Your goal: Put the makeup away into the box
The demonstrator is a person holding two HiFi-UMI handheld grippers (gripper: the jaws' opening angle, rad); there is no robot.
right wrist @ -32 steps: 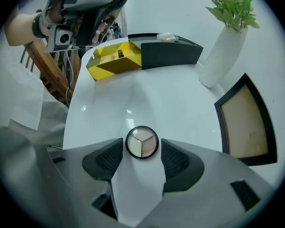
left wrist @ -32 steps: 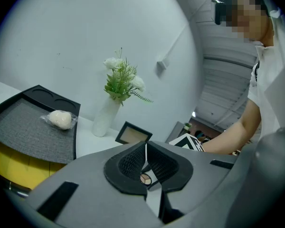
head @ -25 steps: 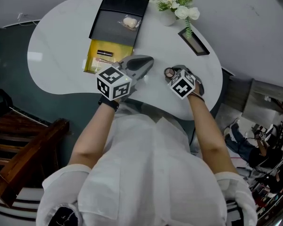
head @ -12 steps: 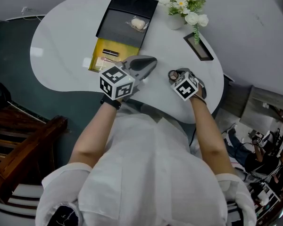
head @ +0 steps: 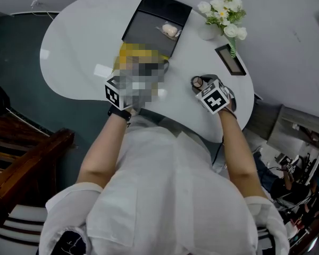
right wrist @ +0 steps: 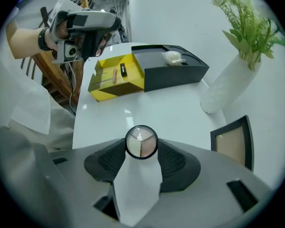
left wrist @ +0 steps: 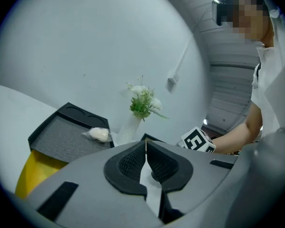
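My right gripper (right wrist: pixel 141 148) is shut on a small round compact (right wrist: pixel 141 142) with pale powder sections, held just above the white table (right wrist: pixel 133 110). In the head view the compact (head: pixel 195 82) shows at the tip of that gripper (head: pixel 198 84). An open yellow box (right wrist: pixel 116 75) holding a dark lipstick (right wrist: pixel 123 71) and a thin stick (right wrist: pixel 115 75) lies farther left, against a black tray (right wrist: pixel 173 70). My left gripper (left wrist: pixel 146 144) is shut with nothing in it, raised near the yellow box (left wrist: pixel 35 172). A mosaic patch hides much of it in the head view.
A wrapped pale puff (right wrist: pixel 172 57) lies in the black tray (head: pixel 154 23). A white vase of flowers (head: pixel 220 15) and a small dark picture frame (head: pixel 229 59) stand at the table's far right. A wooden chair (head: pixel 29 163) sits below the table's left edge.
My left gripper has shifted left across the table toward the yellow box, still shut. The right gripper has kept hold of the compact in about the same place.
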